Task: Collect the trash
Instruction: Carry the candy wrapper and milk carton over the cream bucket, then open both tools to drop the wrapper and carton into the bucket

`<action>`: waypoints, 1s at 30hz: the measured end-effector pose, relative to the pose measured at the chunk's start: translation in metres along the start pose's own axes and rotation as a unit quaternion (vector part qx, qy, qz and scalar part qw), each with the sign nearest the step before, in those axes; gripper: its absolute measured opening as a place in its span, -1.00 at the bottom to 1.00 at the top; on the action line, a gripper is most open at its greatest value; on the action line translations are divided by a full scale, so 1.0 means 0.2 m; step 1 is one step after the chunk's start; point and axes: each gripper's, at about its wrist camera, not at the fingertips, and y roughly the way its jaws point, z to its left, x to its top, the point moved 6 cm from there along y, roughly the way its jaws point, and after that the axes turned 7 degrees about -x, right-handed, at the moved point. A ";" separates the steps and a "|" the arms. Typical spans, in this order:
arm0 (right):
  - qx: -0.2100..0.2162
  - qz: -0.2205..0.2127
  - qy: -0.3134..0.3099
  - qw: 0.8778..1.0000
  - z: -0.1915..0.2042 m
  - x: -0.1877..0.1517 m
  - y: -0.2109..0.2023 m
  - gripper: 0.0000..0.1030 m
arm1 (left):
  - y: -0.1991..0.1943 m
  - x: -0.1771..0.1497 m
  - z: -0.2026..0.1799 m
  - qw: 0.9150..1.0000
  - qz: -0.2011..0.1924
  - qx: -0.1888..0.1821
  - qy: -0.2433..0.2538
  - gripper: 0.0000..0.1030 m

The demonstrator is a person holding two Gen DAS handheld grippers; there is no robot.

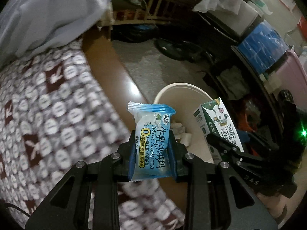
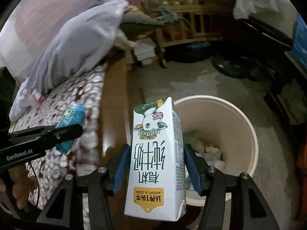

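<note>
My left gripper (image 1: 152, 149) is shut on a blue Milk Sachima snack wrapper (image 1: 151, 134), held above the bed's edge just left of the cream trash bin (image 1: 165, 93). My right gripper (image 2: 155, 164) is shut on a white milk carton (image 2: 156, 153) with a cow picture, held upside down beside the bin (image 2: 247, 126). The bin holds some white scraps. In the left wrist view the carton (image 1: 214, 118) and the right gripper (image 1: 226, 145) show at the right. In the right wrist view the wrapper (image 2: 72, 118) and the left gripper (image 2: 63, 132) show at the left.
A bed with a brown-and-white patterned sheet (image 1: 48, 105) and a brown wooden side rail (image 1: 115, 72) lies on the left. A pale blue pillow (image 2: 76, 46) lies on it. Wooden crib rails (image 2: 182, 28), a blue box (image 1: 262, 46) and dark clutter line the far side of the grey floor (image 2: 191, 80).
</note>
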 end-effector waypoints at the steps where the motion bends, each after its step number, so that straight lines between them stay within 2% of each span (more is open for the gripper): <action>1: -0.006 -0.001 0.004 1.000 -0.04 0.00 0.01 0.07 | 0.03 0.01 -0.03 1.000 0.001 0.001 0.005 -0.49; 6: -0.020 -0.004 0.031 0.999 -0.18 0.00 0.02 0.07 | 0.13 0.04 -0.12 1.000 0.011 0.004 0.022 -0.49; 14: -0.038 -0.010 0.053 0.998 -0.30 0.00 0.04 0.07 | 0.27 0.06 -0.21 0.999 0.020 0.000 0.029 -0.49; 21: -0.044 -0.015 0.066 0.997 -0.36 0.00 0.05 0.07 | 0.29 0.07 -0.25 0.999 0.013 -0.001 0.047 -0.47; 25: -0.048 -0.015 0.070 0.996 -0.38 0.00 0.06 0.07 | 0.29 0.06 -0.27 0.999 0.013 -0.018 0.048 -0.44; 26: -0.049 -0.017 0.072 0.996 -0.39 0.00 0.06 0.07 | 0.29 0.06 -0.27 0.999 0.011 -0.019 0.049 -0.41; 28: -0.053 -0.022 0.075 0.996 -0.39 0.01 0.05 0.06 | 0.29 0.07 -0.28 0.998 0.005 -0.026 0.049 -0.06; 30: -0.061 -0.027 0.078 0.995 -0.40 0.01 0.05 0.07 | 0.27 0.07 -0.28 0.998 -0.002 -0.035 0.046 0.13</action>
